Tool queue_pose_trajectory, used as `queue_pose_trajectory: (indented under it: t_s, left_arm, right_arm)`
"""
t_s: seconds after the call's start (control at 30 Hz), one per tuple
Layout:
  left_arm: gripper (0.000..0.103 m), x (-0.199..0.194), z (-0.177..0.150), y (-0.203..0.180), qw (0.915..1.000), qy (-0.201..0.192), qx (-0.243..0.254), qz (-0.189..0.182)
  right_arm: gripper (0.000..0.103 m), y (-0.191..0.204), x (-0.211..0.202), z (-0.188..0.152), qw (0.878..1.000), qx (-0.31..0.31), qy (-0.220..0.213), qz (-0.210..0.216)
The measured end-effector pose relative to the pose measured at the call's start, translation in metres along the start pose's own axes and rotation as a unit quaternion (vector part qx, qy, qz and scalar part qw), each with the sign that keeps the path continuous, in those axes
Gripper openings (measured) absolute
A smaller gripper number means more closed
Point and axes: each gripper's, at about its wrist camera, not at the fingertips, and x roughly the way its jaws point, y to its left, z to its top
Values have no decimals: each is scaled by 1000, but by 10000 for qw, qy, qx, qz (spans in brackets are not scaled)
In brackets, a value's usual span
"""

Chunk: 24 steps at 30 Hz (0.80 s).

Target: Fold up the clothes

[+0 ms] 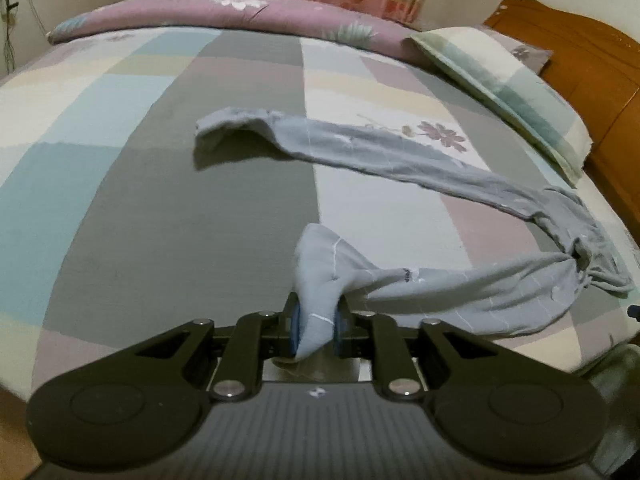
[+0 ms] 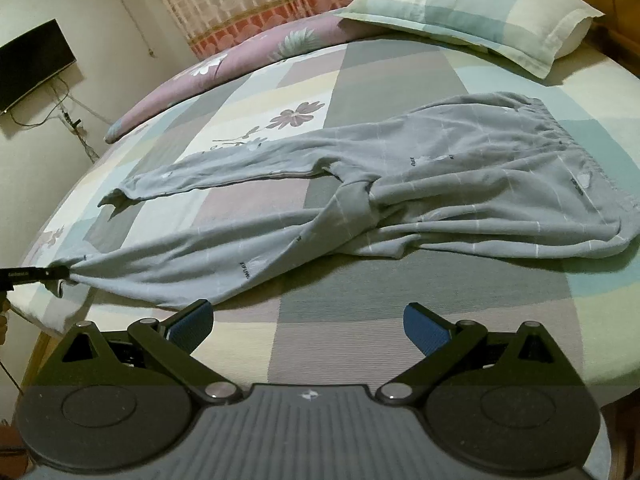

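Grey trousers (image 2: 460,184) lay spread across the bed (image 2: 320,320), waistband toward the pillow (image 2: 472,12), thin pale lines and small dark print on the cloth. Far leg lay flat, running away from the waistband over the flower patch of the sheet, its cuff curled up slightly. Near leg twisted at the crotch, then drawn out taut toward the bed's edge.

Left gripper (image 1: 316,332) had that near leg's cuff between its blue pads (image 1: 295,328); jaws nearly closed, cloth bunched and pinched between them, a loose fold standing up just beyond the tips. In the right wrist view the same gripper showed only as a dark tip at the frame's left edge, with the cloth pulled to a point against it.

Right gripper (image 2: 308,322) hung above bare sheet near the bed's front edge, jaws wide apart, nothing between them (its left pad (image 2: 192,322) just short of the stretched leg, contact not clear).

Sheet checked in grey, pale blue, cream and mauve. A rolled mauve quilt (image 1: 224,12) with flowers lay along the far side. Patterned curtain (image 2: 240,4) behind it. Wooden headboard (image 1: 580,64) beyond the pillow. Dark screen (image 2: 34,64) on the wall, cables hanging below.
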Motion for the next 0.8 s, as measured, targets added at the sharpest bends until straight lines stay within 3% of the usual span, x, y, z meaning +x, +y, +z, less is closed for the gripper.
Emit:
queue_pose_trajectory:
  t_s: [0.1, 0.27, 0.4, 0.7, 0.8]
  left_arm:
    - [21, -1, -2, 4, 9998, -41, -60, 179]
    - [29, -13, -4, -1, 9990, -214, 101, 387]
    - [46, -19, -11, -23, 9964, -302, 659, 446]
    - [64, -22, -46, -94, 9794, -231, 2002, 125]
    - [64, -14, -53, -107, 9752, -145, 2209, 60]
  right_arm:
    - [103, -1, 2, 0, 10000, 23, 23, -2]
    - [103, 2, 6, -1, 10000, -19, 76, 46]
    - [103, 6, 12, -3, 9998, -49, 144, 117]
    - [103, 20, 29, -1, 9986, -276, 315, 322]
    - [103, 25, 37, 2, 9981, -342, 391, 345]
